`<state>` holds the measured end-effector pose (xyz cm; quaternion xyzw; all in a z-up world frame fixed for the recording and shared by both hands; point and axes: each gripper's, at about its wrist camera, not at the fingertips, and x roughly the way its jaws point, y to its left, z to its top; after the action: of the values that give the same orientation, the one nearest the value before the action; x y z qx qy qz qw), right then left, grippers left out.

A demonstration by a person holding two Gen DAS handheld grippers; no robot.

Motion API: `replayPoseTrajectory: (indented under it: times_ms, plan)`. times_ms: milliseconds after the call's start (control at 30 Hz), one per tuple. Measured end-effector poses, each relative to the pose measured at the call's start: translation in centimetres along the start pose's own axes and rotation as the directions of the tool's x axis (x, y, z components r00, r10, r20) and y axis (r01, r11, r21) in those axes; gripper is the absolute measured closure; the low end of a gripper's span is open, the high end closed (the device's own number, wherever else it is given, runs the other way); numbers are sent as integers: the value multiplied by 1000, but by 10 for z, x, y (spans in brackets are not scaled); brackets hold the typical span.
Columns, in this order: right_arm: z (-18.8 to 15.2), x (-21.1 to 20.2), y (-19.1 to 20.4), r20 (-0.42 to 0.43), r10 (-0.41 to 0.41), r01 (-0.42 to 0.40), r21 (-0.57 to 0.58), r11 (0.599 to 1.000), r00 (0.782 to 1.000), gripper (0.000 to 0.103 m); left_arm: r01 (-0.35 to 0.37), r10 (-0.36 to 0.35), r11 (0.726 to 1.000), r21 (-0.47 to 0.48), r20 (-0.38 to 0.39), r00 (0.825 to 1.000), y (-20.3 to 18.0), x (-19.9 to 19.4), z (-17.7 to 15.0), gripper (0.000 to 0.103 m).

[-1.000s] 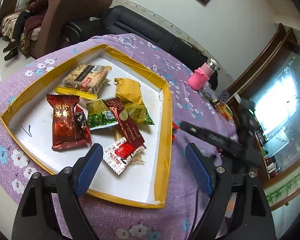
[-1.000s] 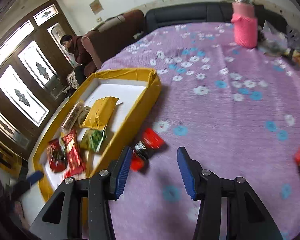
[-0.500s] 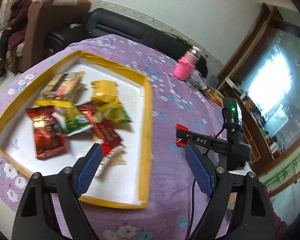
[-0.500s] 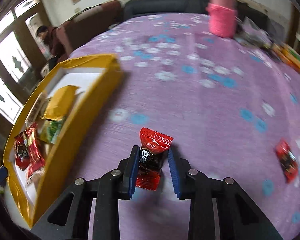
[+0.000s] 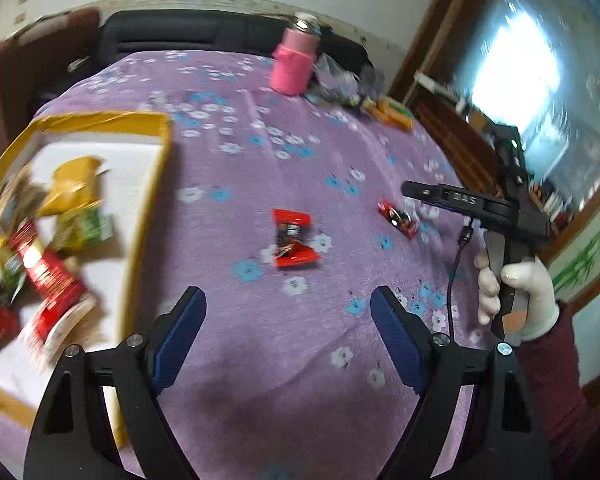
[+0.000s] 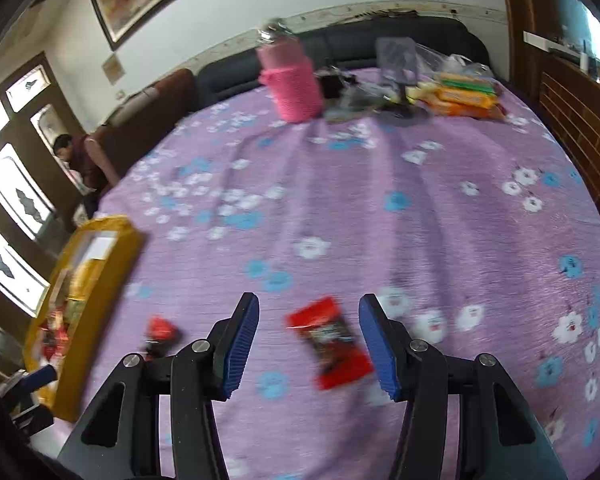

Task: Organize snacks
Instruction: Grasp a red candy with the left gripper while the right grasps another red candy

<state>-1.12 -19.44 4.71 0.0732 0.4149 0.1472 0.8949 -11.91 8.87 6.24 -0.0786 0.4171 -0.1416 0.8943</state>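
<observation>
Two red snack packets lie on the purple flowered cloth. One red packet sits flat between the fingers of my right gripper, whose jaws are opening and whose pads stand clear of it. The other red packet rests to its left, nearer the yellow-rimmed tray. In the left wrist view my left gripper hangs open and empty above the cloth, with that nearer packet ahead of it. Further right, the second packet lies under the tip of the right gripper, held by a gloved hand.
The tray at the left holds several wrapped snacks. A pink bottle, clear bags and orange packets stand at the table's far side. A dark sofa runs behind, and a person sits far left.
My right gripper let go of the first red packet and moved right over the second, jaws wider. My left gripper swung right from above the tray to above the bare cloth.
</observation>
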Motion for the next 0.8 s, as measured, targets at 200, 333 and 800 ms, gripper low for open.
replayPoseTrajectory:
  times_ms: [200,333,800]
  plan:
    - [-11,30,-5,-55,21,-24,-47,999,998,50,-69,73,995,78,-40,997,-19,40,16,18]
    - [-14,33,-1,-57,23,-27,-74,997,998,56,-77,83,993,89,-62,995,-18,65,22,18]
    - [-27,33,20,-52,-87,77,-179,981,995,77,-135,145,981,140,-64,987,-14,103,31,53]
